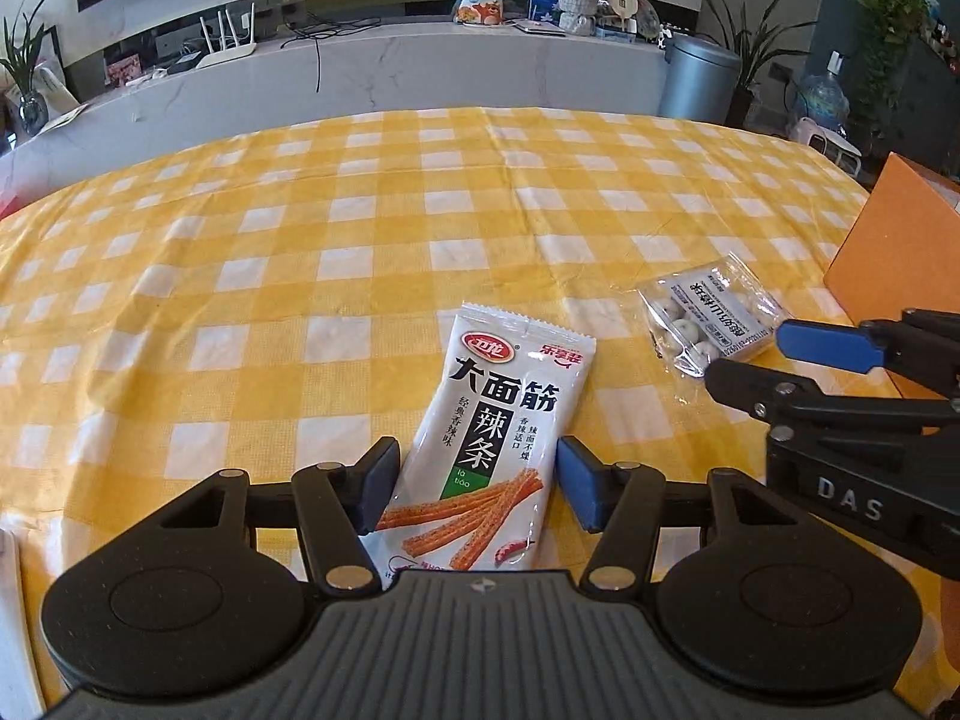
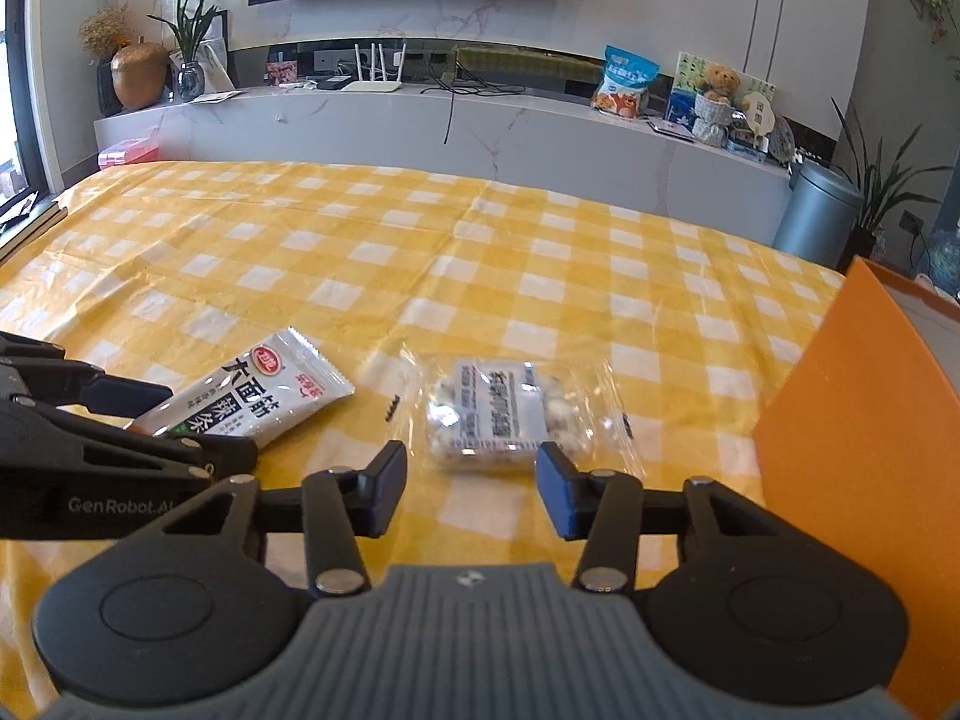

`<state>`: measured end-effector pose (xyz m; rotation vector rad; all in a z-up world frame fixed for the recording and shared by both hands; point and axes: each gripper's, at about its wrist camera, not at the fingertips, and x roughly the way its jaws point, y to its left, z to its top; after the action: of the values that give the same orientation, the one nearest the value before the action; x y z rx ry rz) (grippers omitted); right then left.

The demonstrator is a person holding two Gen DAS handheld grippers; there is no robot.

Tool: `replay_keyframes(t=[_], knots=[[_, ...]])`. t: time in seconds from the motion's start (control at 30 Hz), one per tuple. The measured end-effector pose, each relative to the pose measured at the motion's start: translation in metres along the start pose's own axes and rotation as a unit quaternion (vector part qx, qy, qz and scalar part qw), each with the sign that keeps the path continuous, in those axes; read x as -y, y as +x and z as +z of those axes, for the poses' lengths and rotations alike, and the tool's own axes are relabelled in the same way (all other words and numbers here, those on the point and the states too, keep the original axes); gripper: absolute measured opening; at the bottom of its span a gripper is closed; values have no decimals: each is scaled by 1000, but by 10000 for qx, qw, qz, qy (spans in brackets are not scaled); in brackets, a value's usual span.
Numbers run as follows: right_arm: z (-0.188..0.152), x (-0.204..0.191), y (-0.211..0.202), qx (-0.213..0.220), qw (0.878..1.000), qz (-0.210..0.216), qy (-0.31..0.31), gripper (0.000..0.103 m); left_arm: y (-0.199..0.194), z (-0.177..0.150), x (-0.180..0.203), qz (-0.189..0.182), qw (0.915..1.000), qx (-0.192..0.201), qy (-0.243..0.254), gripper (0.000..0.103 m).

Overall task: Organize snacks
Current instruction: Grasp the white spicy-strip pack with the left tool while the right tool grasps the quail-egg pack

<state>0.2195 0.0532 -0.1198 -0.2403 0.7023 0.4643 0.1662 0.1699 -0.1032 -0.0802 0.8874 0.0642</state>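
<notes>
orange box (image 2: 864, 420): cut off at right | clear packet (image 2: 510, 414): label blurred

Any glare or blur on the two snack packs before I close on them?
Left wrist view: spicy strip packet sharp, print readable. Right wrist view: clear candy pack soft and smeared, with glare on its wrapper; the checkered tablecloth bows from fisheye in both.

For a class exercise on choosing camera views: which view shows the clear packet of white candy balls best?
The right wrist view: the clear packet of white candy balls lies centred just ahead of the open right gripper, whole and unobstructed. In the left wrist view the packet sits off to the right, smaller, its near corner overlapped by the right gripper's fingers.
</notes>
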Motion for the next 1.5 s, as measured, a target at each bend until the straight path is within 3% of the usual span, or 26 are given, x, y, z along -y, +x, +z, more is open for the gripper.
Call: replay_keyframes(t=[0.27,0.63,0.83,1.03,1.1,1.13,1.23,1.3,1.43,1.5], knots=[[6,-15,14,148,9995,89,-264,24,-2,-3,0,-44,10000,24,25,66],[2,-26,20,167,9980,-57,-613,28,-3,-2,-5,-132,9999,31,-28,66],[-14,-35,12,234,9905,-347,-1308,26,-4,-1,-6,-207,9997,6,-129,66],[-26,-11,1,-108,9899,-831,-1140,18,-3,0,-9,-350,9989,37,-301,66],[-25,1,-2,-228,9939,-731,-799,18,-2,2,-7,-314,9988,51,-362,65],[-23,5,-4,-238,9958,-635,-613,20,-1,3,-7,-285,9988,62,-398,65],[-13,4,-8,-67,9984,-383,-407,39,2,5,-5,-49,9991,83,-416,64],[-5,-5,-8,86,9987,-282,-427,43,3,7,-7,142,9990,90,-405,64],[15,-12,6,88,9999,-80,-6,66,6,8,-14,119,9992,113,-368,64],[23,-12,17,9,9996,-62,274,68,7,9,-13,187,9994,130,-267,65]])
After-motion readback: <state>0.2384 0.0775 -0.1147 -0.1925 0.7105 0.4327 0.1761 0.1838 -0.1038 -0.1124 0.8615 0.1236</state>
